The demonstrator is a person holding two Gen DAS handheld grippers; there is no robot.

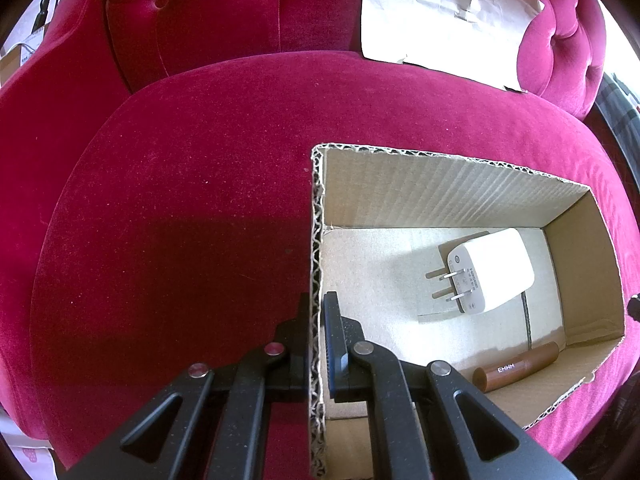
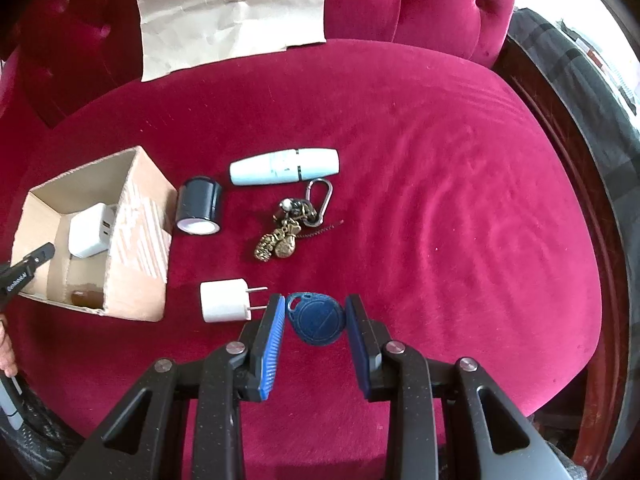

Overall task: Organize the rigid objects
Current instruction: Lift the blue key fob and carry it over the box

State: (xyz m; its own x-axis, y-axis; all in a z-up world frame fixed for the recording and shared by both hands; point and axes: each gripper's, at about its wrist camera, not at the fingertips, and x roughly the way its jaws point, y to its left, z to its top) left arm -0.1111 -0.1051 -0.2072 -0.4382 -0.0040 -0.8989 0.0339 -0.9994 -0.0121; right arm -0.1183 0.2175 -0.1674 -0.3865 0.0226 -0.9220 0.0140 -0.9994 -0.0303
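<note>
Brown tube [image 1: 517, 366] lettered "EMWM" in cardboard box [image 1: 452, 190], white charger [image 1: 490, 276] alongside

Showing plush crimson velvet on the seat [image 2: 420, 160], raw corrugated cardboard on the box [image 1: 460, 192], creased brown paper [image 2: 232, 12] lying matt. Gleaming: white glossy plastic on the charger [image 1: 492, 272] and plug [image 2: 222, 306], polished metal on the carabiner [image 2: 320, 196], brassy charms [image 2: 276, 246]. Looking dull: blue plastic fob [image 2: 318, 322], ribbed blue pads [image 2: 272, 344].
</note>
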